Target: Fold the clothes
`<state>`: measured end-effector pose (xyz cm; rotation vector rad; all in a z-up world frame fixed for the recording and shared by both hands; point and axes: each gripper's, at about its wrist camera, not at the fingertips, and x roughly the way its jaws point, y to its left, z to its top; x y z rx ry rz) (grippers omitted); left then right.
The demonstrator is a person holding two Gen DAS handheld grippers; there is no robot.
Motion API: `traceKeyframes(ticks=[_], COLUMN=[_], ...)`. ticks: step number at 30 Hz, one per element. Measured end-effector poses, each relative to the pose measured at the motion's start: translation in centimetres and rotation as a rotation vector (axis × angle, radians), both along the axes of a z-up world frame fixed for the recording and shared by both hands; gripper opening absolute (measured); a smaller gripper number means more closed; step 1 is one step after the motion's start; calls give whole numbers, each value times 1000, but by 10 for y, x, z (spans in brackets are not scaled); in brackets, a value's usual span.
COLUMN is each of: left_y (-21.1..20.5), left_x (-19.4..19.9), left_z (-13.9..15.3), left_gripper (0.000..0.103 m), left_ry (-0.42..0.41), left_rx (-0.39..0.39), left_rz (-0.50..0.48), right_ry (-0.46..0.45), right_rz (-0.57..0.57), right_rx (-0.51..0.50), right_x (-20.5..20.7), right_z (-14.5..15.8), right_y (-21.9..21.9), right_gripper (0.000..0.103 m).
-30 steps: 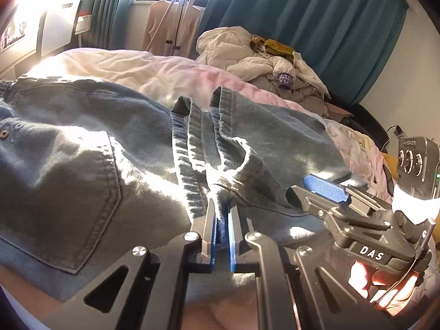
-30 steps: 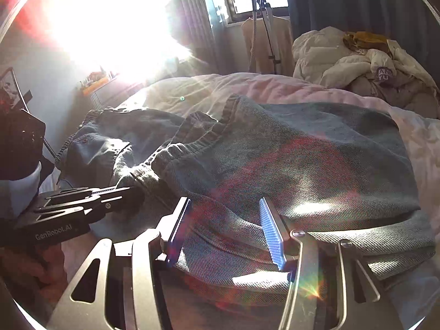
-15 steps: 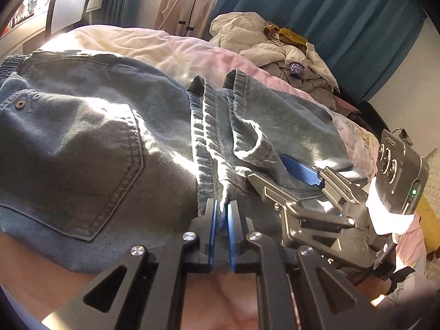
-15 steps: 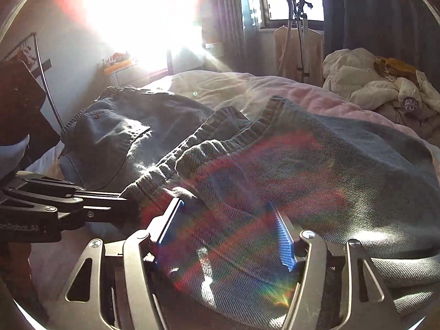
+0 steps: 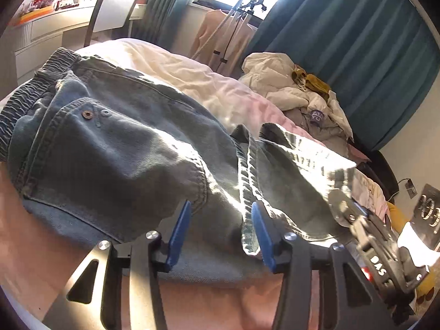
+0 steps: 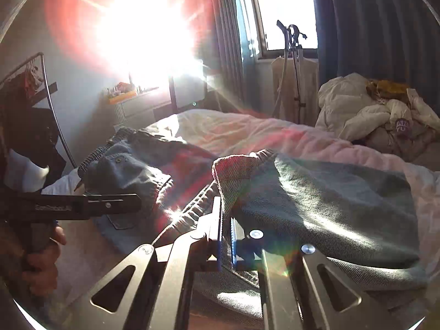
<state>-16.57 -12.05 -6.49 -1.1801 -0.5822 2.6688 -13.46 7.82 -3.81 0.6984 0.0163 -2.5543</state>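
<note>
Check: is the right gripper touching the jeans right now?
Touching. The right wrist view shows the right gripper with its blue pads nearly closed on a fold of the jeans, denim pinched between them.

"DAS" on right gripper (image 5: pixel 354 214), "GenRobot.AI" faint on left gripper (image 6: pixel 132 205)

jeans (image 5: pixel 115 148): faded blue denim | curtain (image 5: pixel 357 44): teal | bedding (image 5: pixel 192 79): cream-pink

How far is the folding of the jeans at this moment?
Done: the jeans lie on the bed with the legs folded back toward the waistband. In hand: the right gripper pinches a denim fold; the left gripper is open. Left: finishing and flattening the fold.
</note>
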Motion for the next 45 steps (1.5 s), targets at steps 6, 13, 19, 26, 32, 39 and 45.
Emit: traceKeyframes(ticks=[6, 13, 19, 26, 32, 39, 45], left_y=[-14, -98, -197, -244, -247, -249, -259], left_x=[-2, 18, 49, 49, 29, 7, -5], left_z=[0, 7, -17, -65, -76, -69, -59], left_gripper=[56, 56, 56, 58, 58, 33, 25], left_ry=[-15, -11, -47, -87, -36, 13, 38], left_rx=[-5, 184, 458, 717, 740, 601, 524], left_rz=[64, 299, 568, 663, 647, 672, 701], right_ry=[-124, -220, -225, -239, -259, -260, -260], right_rz=[55, 71, 68, 60, 58, 64, 69], right_rx=[118, 134, 111, 97, 65, 48, 43], right_x=[-2, -15, -20, -27, -35, -38, -33], right_z=[-35, -65, -63, -65, -68, -70, -69], right_y=[-25, -27, -21, -20, -18, -16, -17], right_gripper=[3, 3, 3, 3, 3, 3, 3])
